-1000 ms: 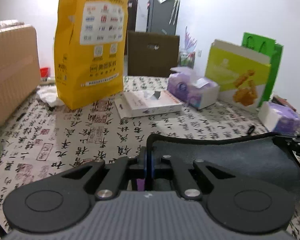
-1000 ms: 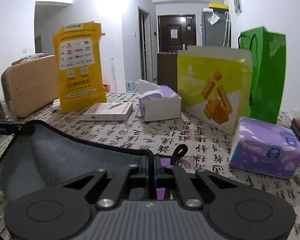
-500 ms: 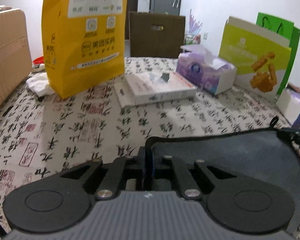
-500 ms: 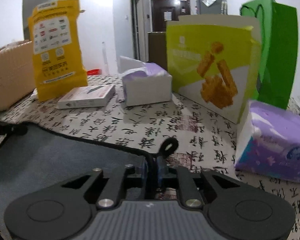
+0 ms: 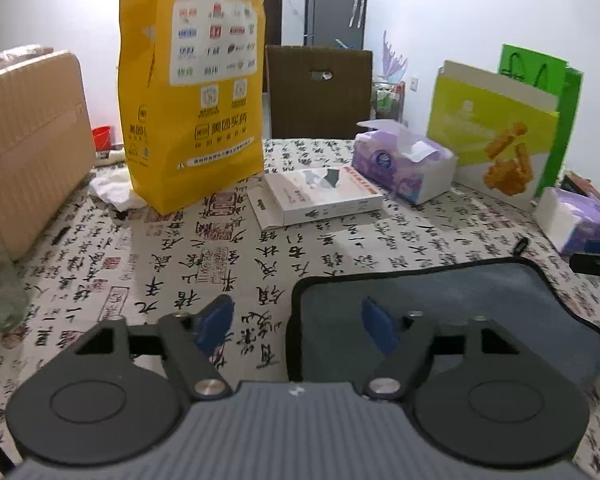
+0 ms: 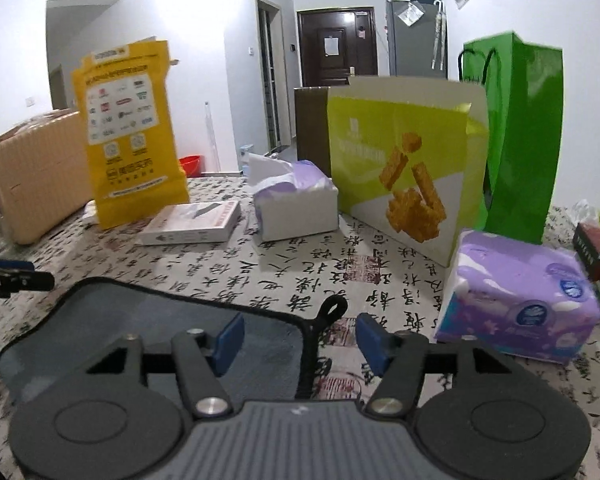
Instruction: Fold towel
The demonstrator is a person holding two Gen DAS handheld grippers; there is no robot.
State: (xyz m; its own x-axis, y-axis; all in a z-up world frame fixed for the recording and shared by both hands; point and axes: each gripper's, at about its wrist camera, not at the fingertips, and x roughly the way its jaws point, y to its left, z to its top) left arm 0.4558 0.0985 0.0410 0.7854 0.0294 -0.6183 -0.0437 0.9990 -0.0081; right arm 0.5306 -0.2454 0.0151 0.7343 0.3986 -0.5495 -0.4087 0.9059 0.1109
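Note:
A dark grey towel with a black hem lies flat and folded on the calligraphy-print tablecloth; it also shows in the right wrist view. My left gripper is open and straddles the towel's left edge near its far left corner. My right gripper is open and straddles the towel's right edge, just behind the black hanging loop. Neither gripper holds anything. The tip of the right gripper shows in the left wrist view, and the tip of the left gripper in the right wrist view.
Beyond the towel stand a yellow paper bag, a flat white box, an open tissue pack, a lime-green bag, a green bag and a purple tissue pack. A beige suitcase is on the left.
Both grippers were shut on the towel's corners and carried its edge forward and down. Now both are open and the towel lies flat, released.

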